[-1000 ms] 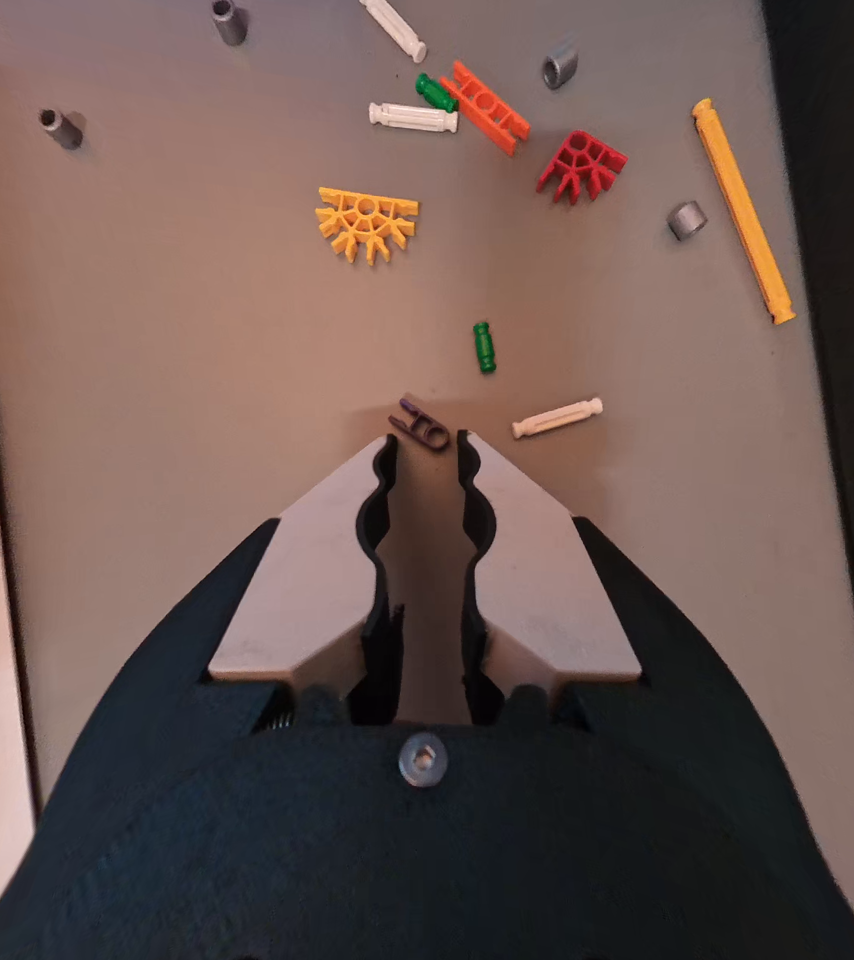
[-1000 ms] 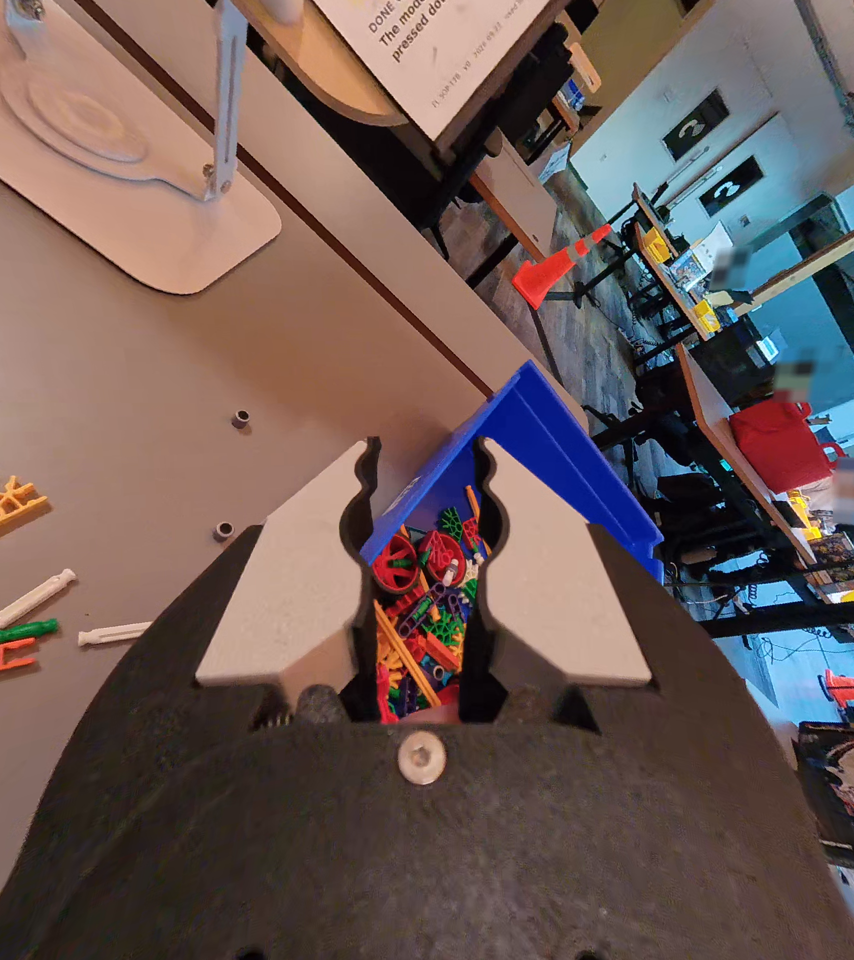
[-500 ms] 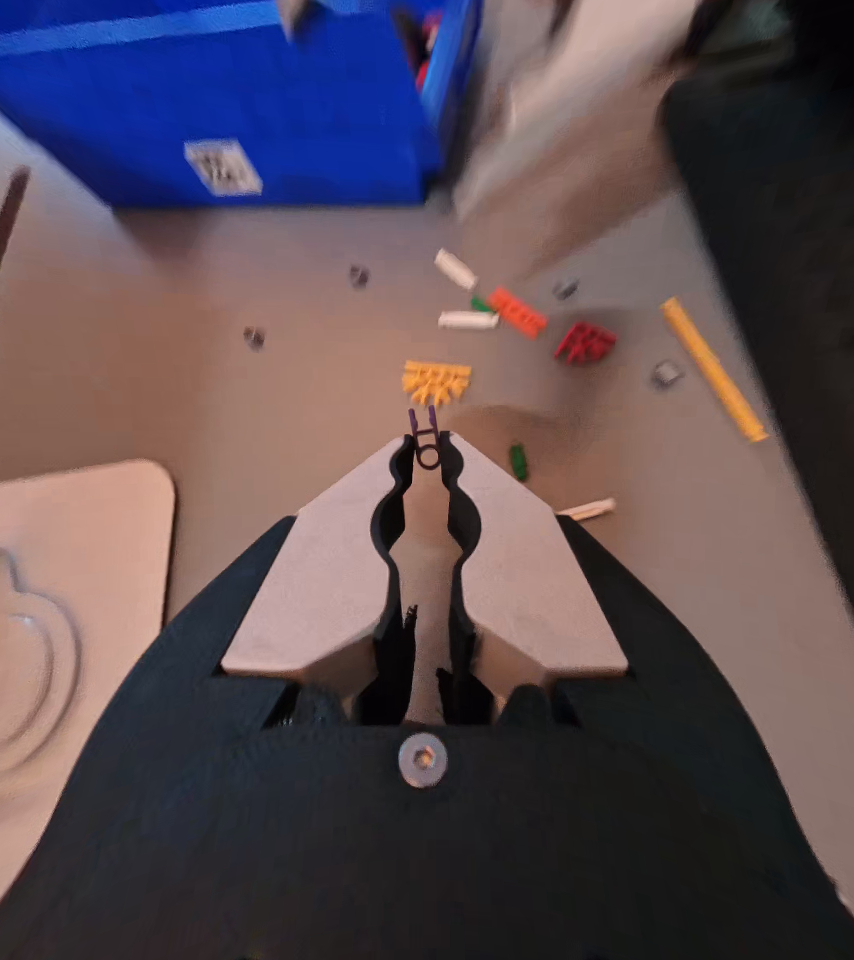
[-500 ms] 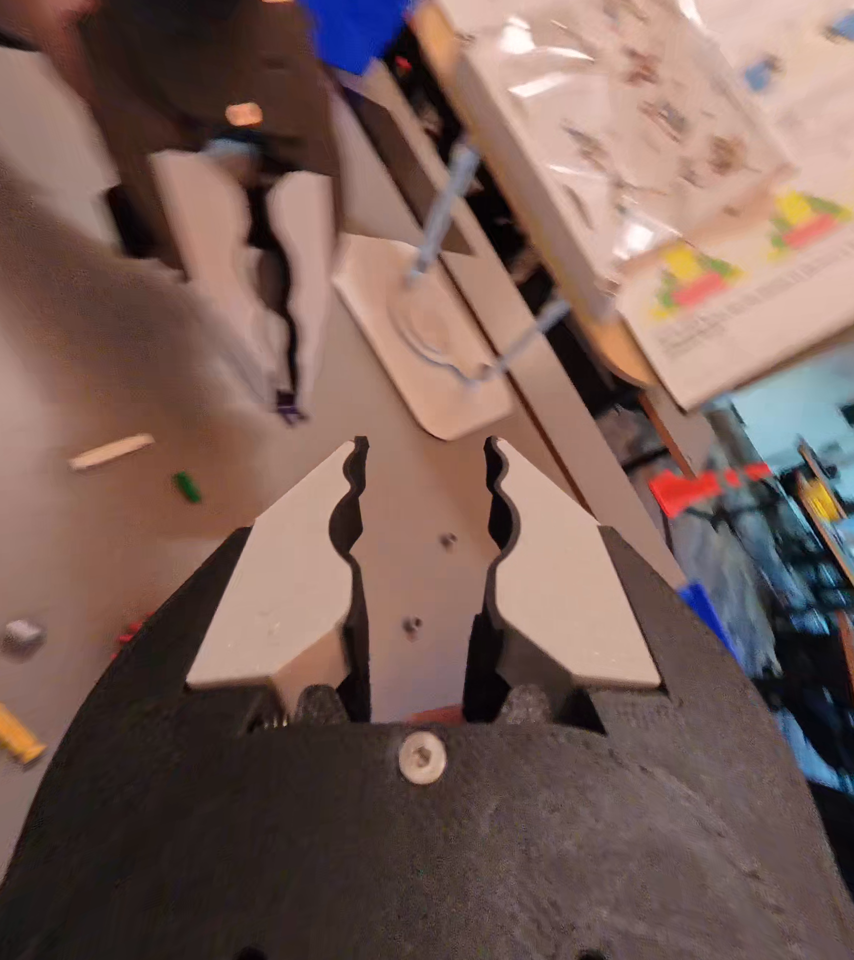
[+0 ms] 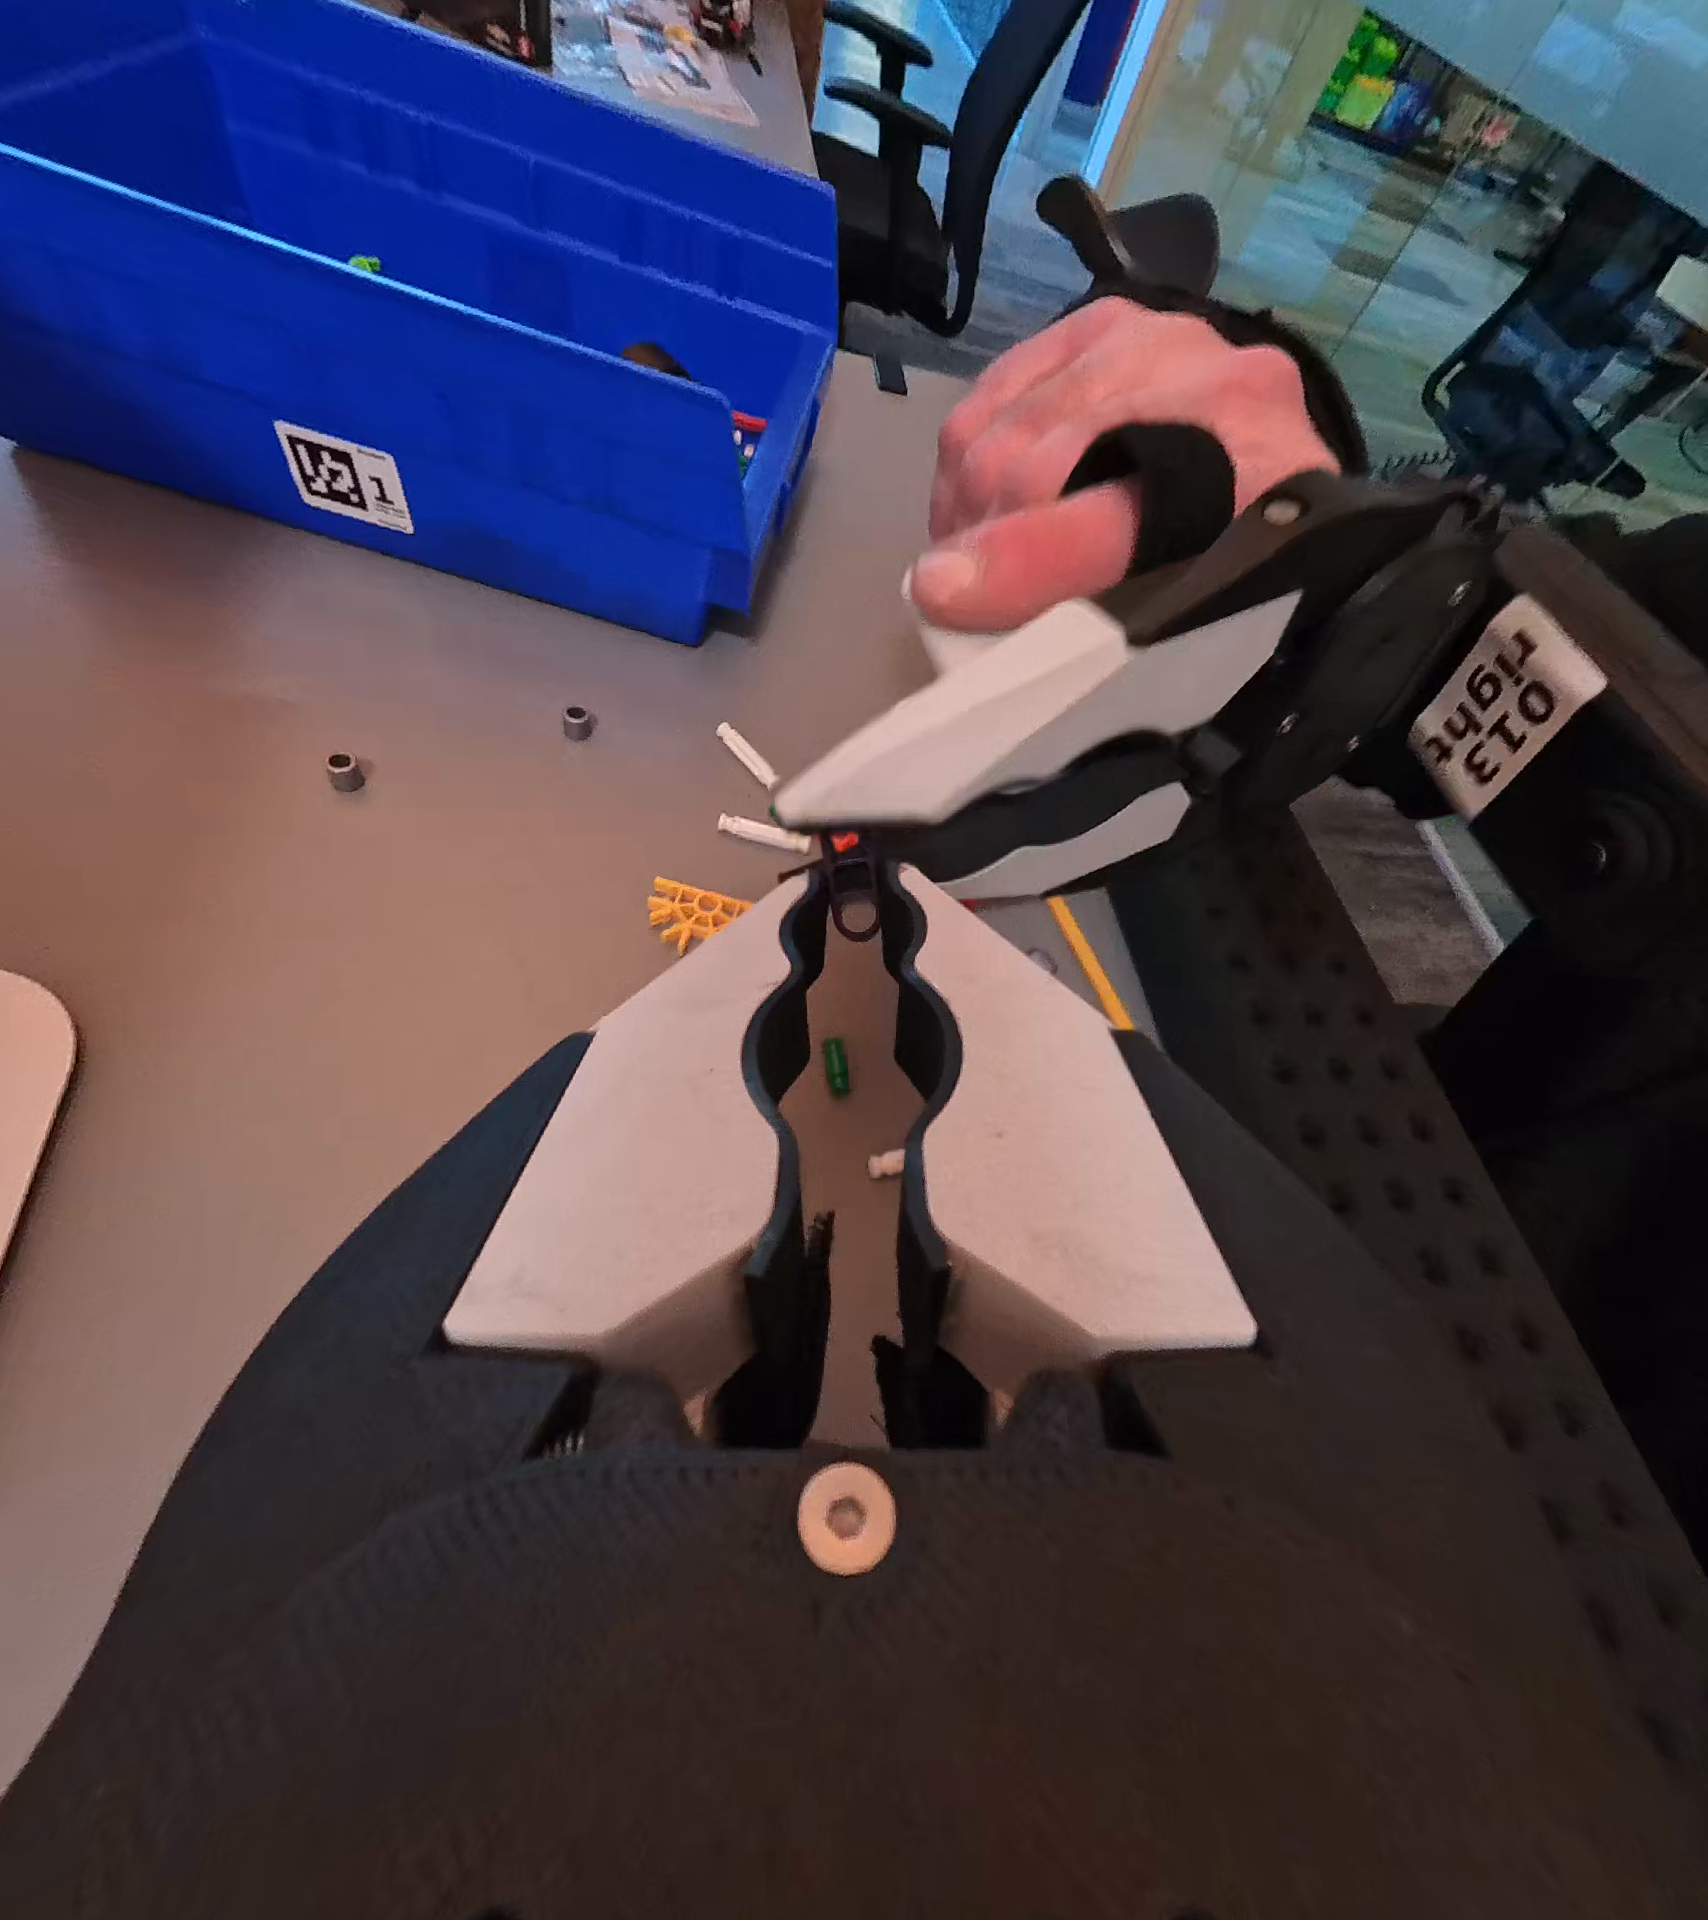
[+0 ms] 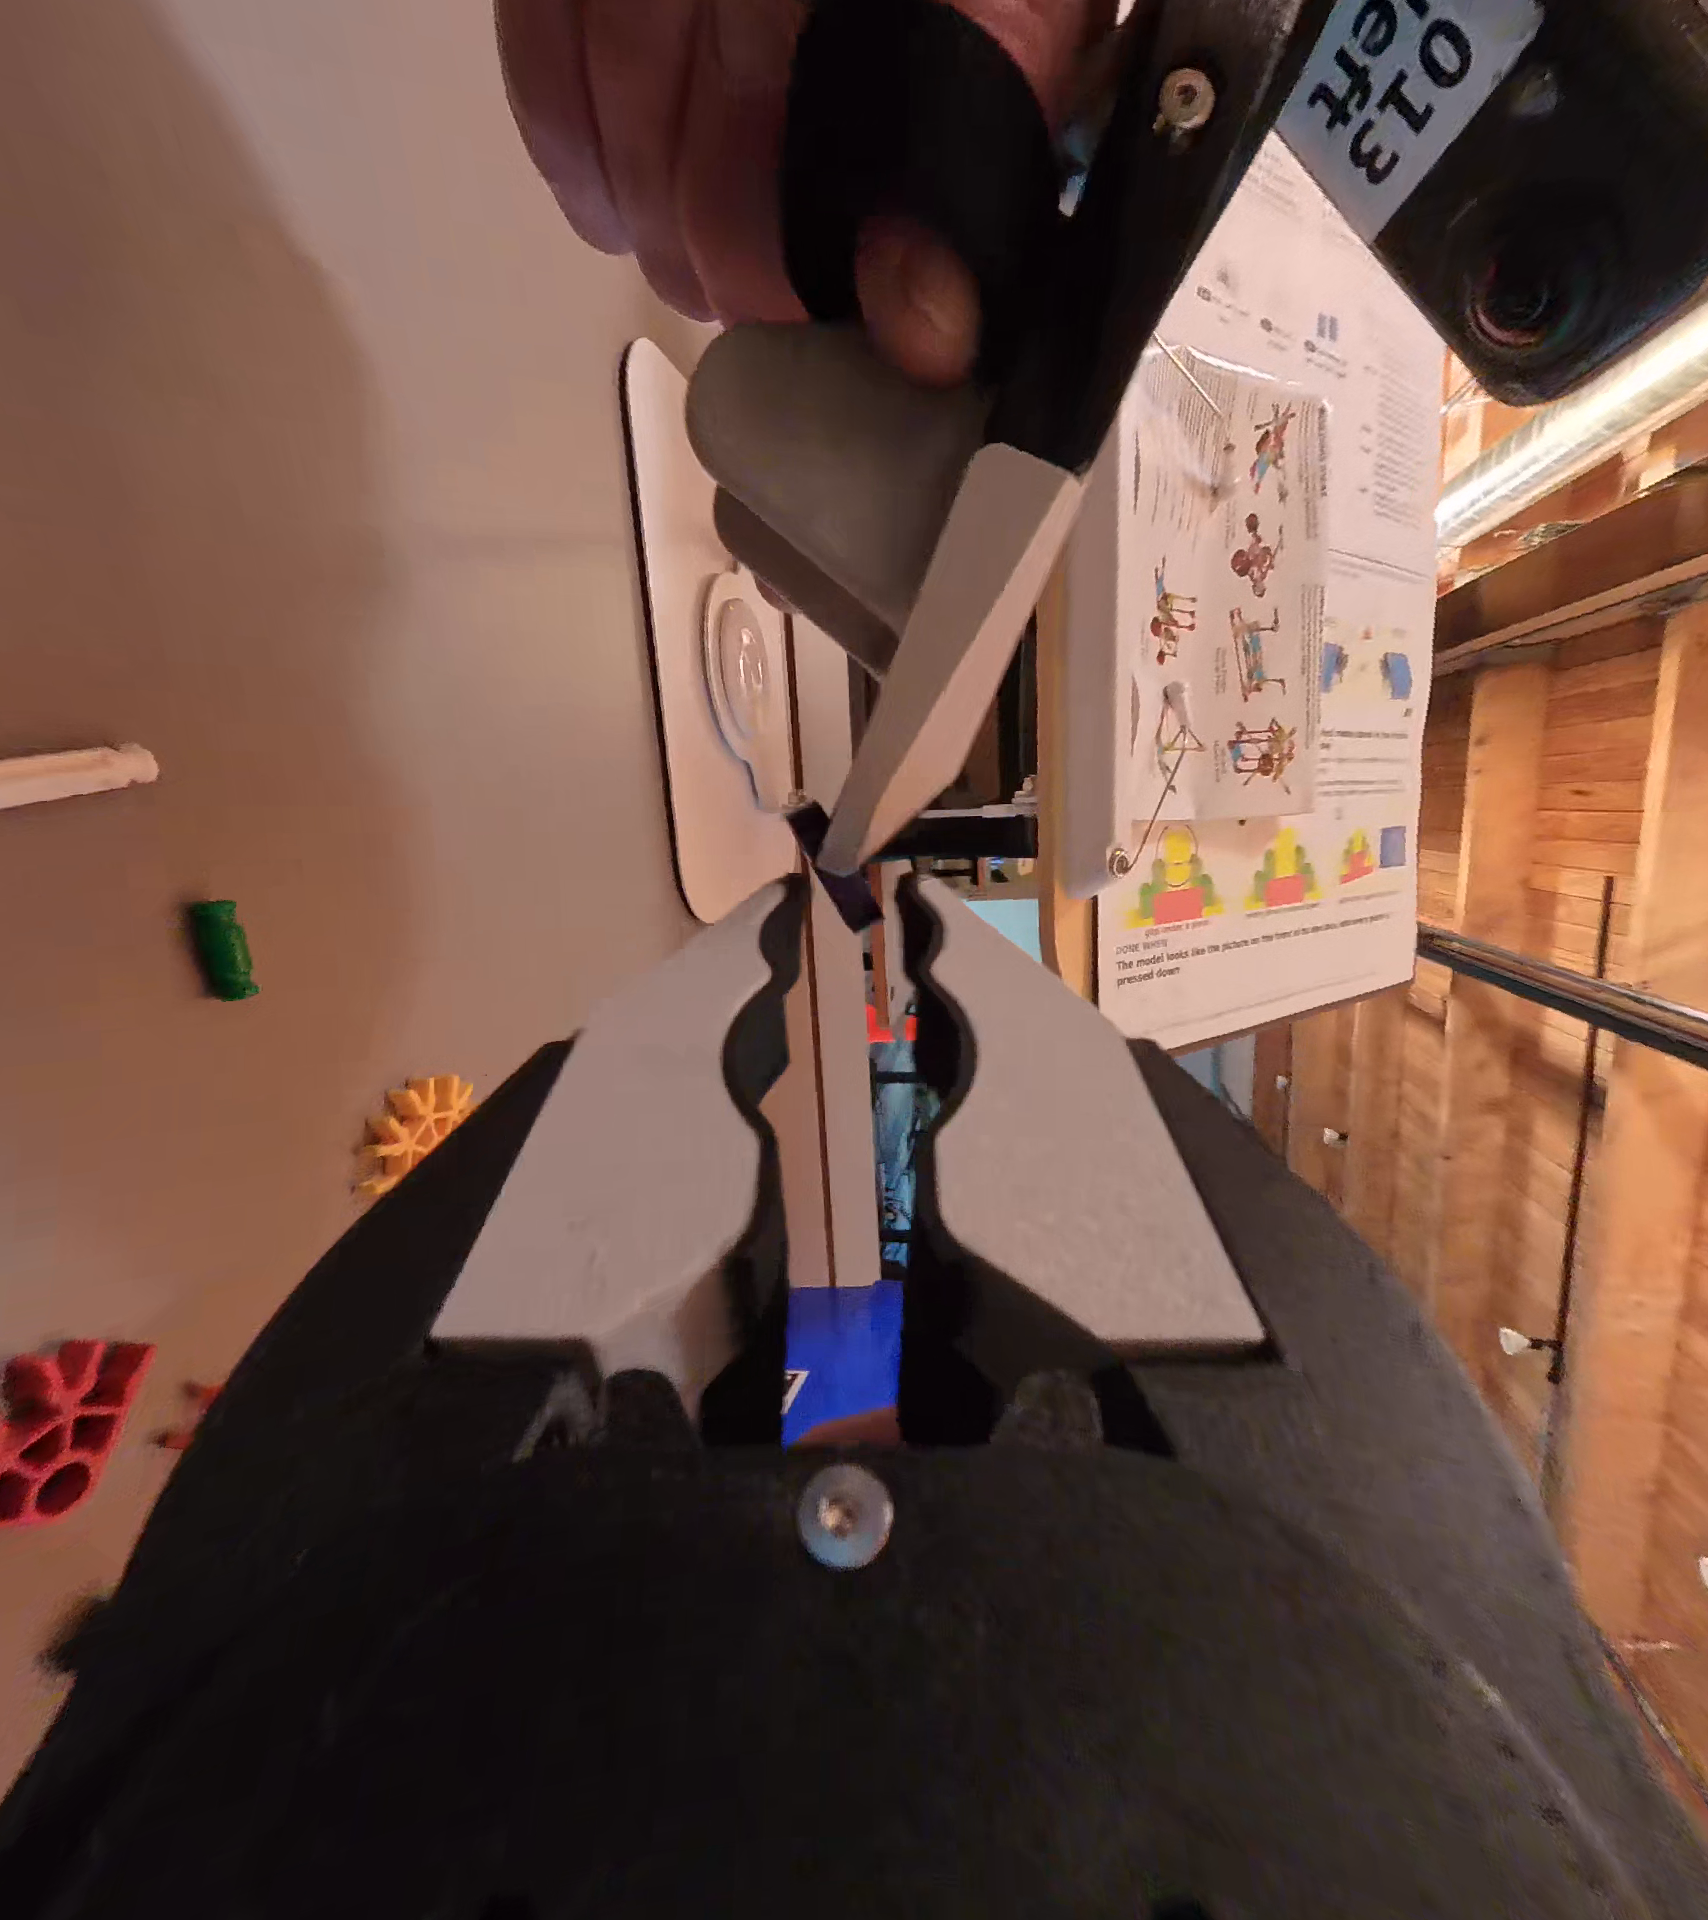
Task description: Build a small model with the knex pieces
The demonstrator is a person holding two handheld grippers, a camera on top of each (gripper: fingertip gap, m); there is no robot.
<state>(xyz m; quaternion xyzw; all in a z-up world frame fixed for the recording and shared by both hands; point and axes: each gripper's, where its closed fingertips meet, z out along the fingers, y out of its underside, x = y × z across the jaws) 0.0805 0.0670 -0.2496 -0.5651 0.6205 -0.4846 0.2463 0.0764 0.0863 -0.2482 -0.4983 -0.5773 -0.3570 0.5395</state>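
Purple clip [image 5: 852,906] pinched in left gripper [image 5: 852,891]; right gripper [image 6: 852,902] parted, unclosed around it. Labelled blue bin [image 5: 476,343] on grey table [image 5: 206,831].

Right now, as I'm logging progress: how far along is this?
Done: the purple connector is off the table, clamped in the left gripper. In hand: the right gripper brackets its free end; whether it grips, I cannot tell. Left: the yellow connector, green rod, white rods and red connector lie loose on the table, outside the blue bin.
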